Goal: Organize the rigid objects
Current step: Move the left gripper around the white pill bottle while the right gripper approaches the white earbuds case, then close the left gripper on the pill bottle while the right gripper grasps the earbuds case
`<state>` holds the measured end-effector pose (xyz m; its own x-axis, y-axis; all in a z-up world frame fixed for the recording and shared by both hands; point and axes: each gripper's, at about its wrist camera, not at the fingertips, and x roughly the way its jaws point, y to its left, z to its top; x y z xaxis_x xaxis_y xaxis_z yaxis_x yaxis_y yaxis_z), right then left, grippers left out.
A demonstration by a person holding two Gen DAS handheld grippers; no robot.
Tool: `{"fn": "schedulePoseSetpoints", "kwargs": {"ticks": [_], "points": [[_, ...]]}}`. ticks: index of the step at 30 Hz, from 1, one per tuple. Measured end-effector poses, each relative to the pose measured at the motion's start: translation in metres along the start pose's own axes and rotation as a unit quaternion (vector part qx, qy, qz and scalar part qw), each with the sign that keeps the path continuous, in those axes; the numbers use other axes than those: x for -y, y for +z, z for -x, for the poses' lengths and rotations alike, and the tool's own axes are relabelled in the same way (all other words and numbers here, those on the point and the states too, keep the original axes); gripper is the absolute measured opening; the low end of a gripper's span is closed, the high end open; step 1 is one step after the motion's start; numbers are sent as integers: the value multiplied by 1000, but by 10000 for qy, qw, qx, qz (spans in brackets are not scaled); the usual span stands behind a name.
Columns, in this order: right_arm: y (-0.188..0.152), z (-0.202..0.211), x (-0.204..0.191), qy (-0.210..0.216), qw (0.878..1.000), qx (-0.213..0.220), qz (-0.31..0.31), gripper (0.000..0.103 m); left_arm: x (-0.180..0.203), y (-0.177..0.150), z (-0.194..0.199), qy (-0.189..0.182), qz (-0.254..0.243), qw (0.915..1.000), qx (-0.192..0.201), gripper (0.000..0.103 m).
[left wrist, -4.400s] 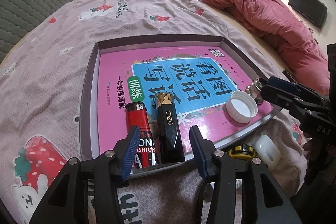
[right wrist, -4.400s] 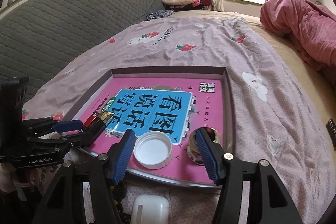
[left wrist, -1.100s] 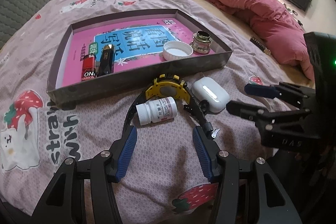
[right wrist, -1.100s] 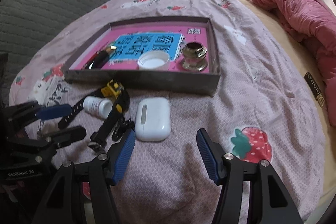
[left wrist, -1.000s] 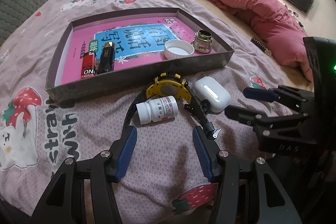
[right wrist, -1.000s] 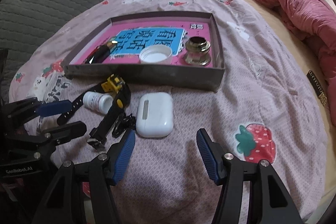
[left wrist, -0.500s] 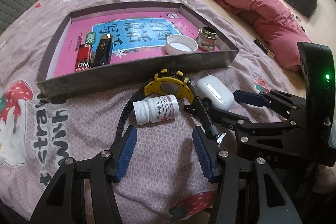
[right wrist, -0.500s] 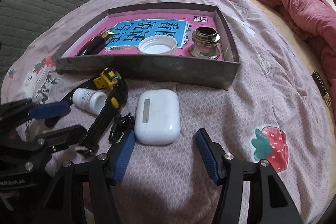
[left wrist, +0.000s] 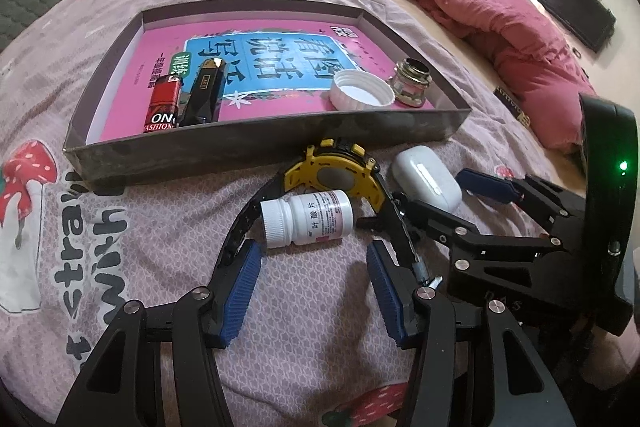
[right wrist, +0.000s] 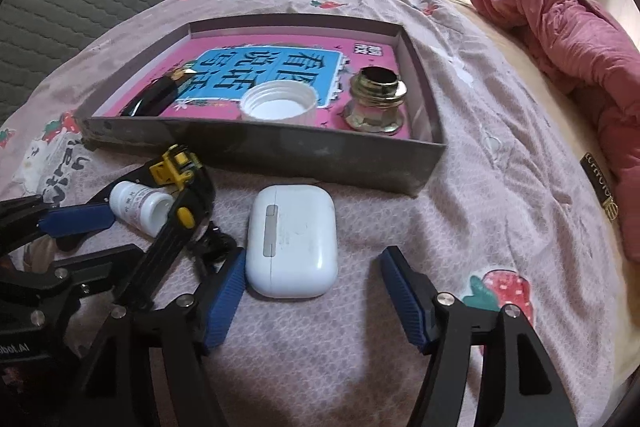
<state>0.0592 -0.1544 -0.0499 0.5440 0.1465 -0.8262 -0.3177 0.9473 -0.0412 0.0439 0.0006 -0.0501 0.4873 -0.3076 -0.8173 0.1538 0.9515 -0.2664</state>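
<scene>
- Hovering low over a pink bedspread (right wrist: 460,211), the right gripper (right wrist: 312,291) has its jaws spread wide, having just been opening; a white earbud case (right wrist: 291,241) lies just ahead of the tips, close beside the left pad, with nothing pressed on it.
- The left gripper (left wrist: 312,291) hangs with its jaws apart and empty, a small white pill bottle (left wrist: 306,217) lying on its side just beyond the tips.
- The case looks light, hard and glossy, so likely slippery; a squeeze across its two long sides, near the middle, seems the safest hold.
- The bottle should be light and stiff but apt to roll; gripping across the body rather than the cap looks best.
- A yellow-and-black watch (left wrist: 332,179) lies touching the bottle, its strap curling round it and towards the case, so a careless lift could drag it.
- A shallow grey tray (right wrist: 280,151) sits just beyond the loose things, holding a book, a red lighter (left wrist: 162,105), a black lighter (left wrist: 204,95), a white cap (right wrist: 278,103) and a metal fitting (right wrist: 376,99).
- The near wall of the tray stands between the loose things and its floor, so anything carried must clear that edge.
- Open room shows in the middle of the tray between the lighters and the cap; the soft bedding gives underfoot, and the two grippers work close together.
</scene>
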Motion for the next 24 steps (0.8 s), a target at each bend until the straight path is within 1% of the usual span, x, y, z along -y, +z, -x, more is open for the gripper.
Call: {"fn": "schedulePoseSetpoints", "kwargs": {"ticks": [2,13,24], "points": [[1,-1,4,45,9999,-19,-96,67,-3,2,-1,-1,76,10000,8,57],[1,-3,3,29,9999,-67,-70,67,-7,9,-9,-60,395,9992,1,57],[3,-7,1,-19,10000,-49,-12,67,-5,15,-17,14,441,9990,54,57]]}}
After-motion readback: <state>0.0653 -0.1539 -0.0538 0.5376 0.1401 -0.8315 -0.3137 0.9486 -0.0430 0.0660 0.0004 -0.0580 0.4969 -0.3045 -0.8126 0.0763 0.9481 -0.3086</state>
